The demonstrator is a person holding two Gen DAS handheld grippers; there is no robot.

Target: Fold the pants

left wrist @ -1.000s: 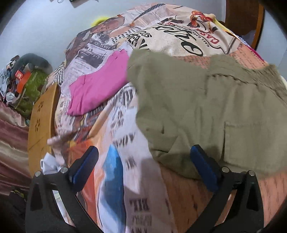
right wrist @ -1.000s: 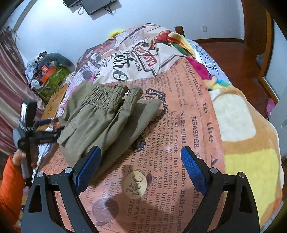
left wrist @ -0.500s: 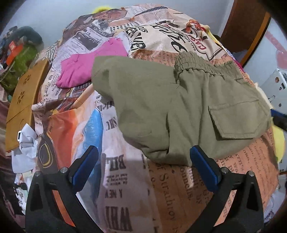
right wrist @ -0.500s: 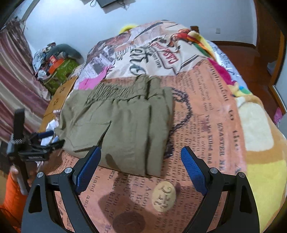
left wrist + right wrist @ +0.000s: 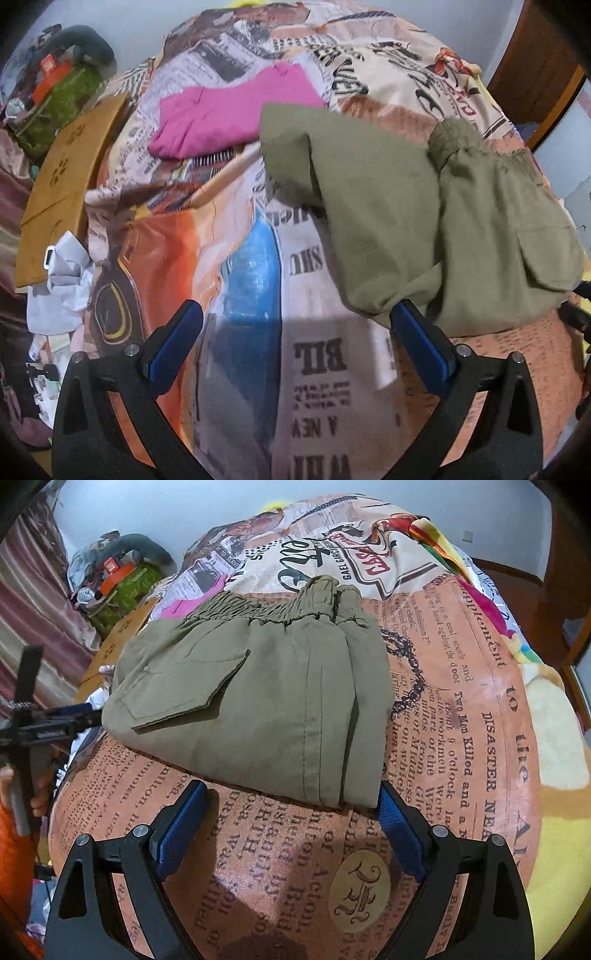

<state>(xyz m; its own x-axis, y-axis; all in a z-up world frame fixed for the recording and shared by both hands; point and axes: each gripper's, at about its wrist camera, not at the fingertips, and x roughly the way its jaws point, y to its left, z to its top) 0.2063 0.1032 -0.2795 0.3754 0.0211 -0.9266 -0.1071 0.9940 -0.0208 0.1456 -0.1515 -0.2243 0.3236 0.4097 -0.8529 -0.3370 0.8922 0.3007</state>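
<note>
The olive-green pants (image 5: 258,701) lie folded into a compact bundle on the newspaper-print bedspread (image 5: 461,720), elastic waistband at the far edge, flap pocket on top. In the left wrist view the pants (image 5: 424,221) lie to the right. My right gripper (image 5: 290,821) is open and empty, its fingers just at the bundle's near edge. My left gripper (image 5: 295,339) is open and empty above the bedspread (image 5: 317,369), its right finger at the bundle's near left corner. The left gripper also shows at the left edge of the right wrist view (image 5: 55,720).
A folded pink garment (image 5: 229,110) lies on the bed behind the pants. A wooden board (image 5: 62,177) and crumpled white paper (image 5: 62,284) sit off the bed's left side, with a green bag and clutter (image 5: 122,579) beyond. A dark wooden door (image 5: 535,66) stands at the right.
Both grippers moved closer to the folded pants. The right gripper's fingers now reach the bundle's near edge. The pants themselves lie as before.
</note>
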